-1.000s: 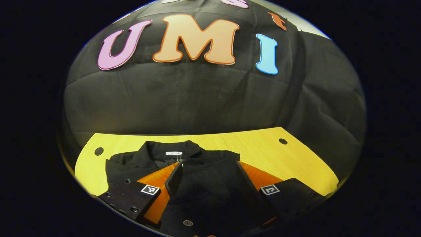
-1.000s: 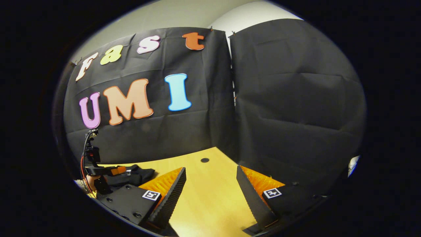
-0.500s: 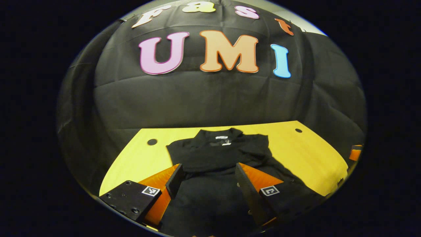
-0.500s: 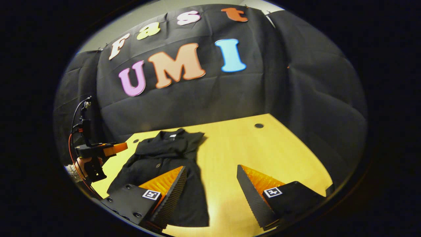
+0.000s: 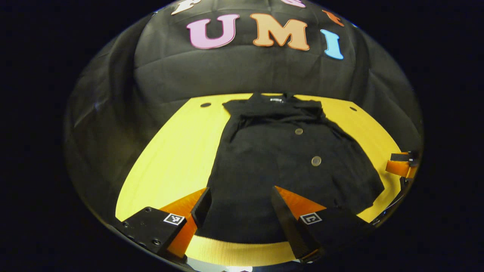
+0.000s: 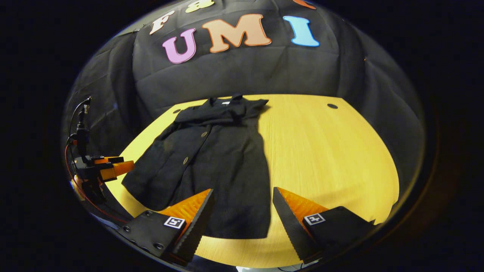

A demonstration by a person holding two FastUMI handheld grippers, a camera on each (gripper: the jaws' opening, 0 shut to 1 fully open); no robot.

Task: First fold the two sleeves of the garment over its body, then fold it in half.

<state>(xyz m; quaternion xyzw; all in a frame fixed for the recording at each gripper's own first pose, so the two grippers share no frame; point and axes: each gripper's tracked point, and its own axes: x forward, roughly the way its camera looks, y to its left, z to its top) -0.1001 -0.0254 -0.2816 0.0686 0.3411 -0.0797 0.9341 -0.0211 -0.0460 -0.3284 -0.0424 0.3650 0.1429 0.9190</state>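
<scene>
garment point(image 5: 280, 166) flat on table point(image 5: 177, 151) | left claw point(image 5: 239, 206) apart, empty | right claw point(image 6: 242, 207) apart, empty

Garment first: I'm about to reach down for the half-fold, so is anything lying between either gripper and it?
Nothing visible. The black garment lies flat on the yellow table. The left gripper and right gripper hang open above its hem.

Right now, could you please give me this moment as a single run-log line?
phase: between folds | garment: flat on table, not yet halved | left gripper: open, above hem | right gripper: open, above hem
</scene>
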